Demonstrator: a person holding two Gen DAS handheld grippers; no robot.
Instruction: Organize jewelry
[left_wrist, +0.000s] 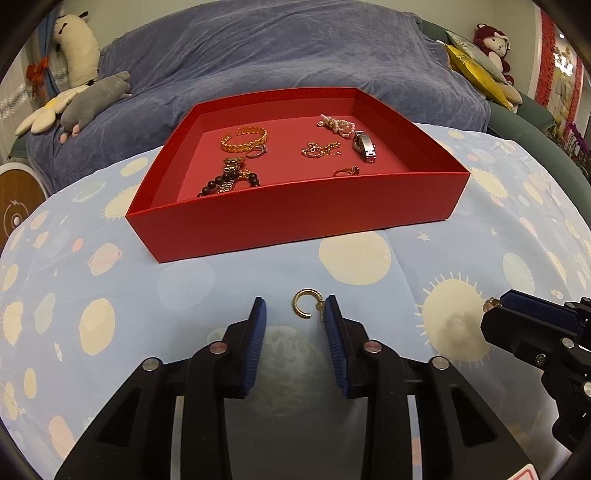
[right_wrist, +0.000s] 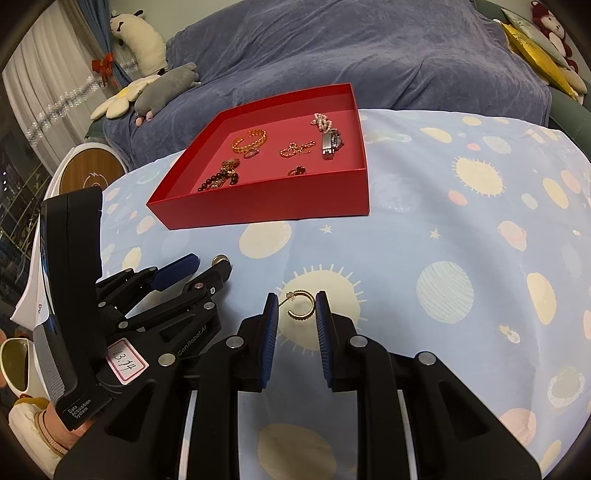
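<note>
Far left, beyond the worktop with its pale blue planet-print cloth, I see a round wooden disc and three soft toys on the covered sofa: a white one, a grey one and a flower-shaped cushion. The red tray sits mid-worktop. Its near wall stands between my grippers and the tray floor. Inside it I count seven pieces, as far as I can separate them: a gold cuff with a small silver ring touching it, a gold-link watch tangled with a dark bead bracelet, a gold chain, a gold ring, and a pearl strand beside a silver watch. Two gold hoop earrings lie on the cloth in front of the tray, one at each gripper. The left gripper has its jaws apart with the left earring between them. The post end seems to touch the right-hand pad, and nothing is clamped. The right gripper also has its jaws apart around the right earring, which lies flat on a sun print, close to both pads but not squeezed. Far right on the sofa sit one red plush monkey and yellow cushions.
</note>
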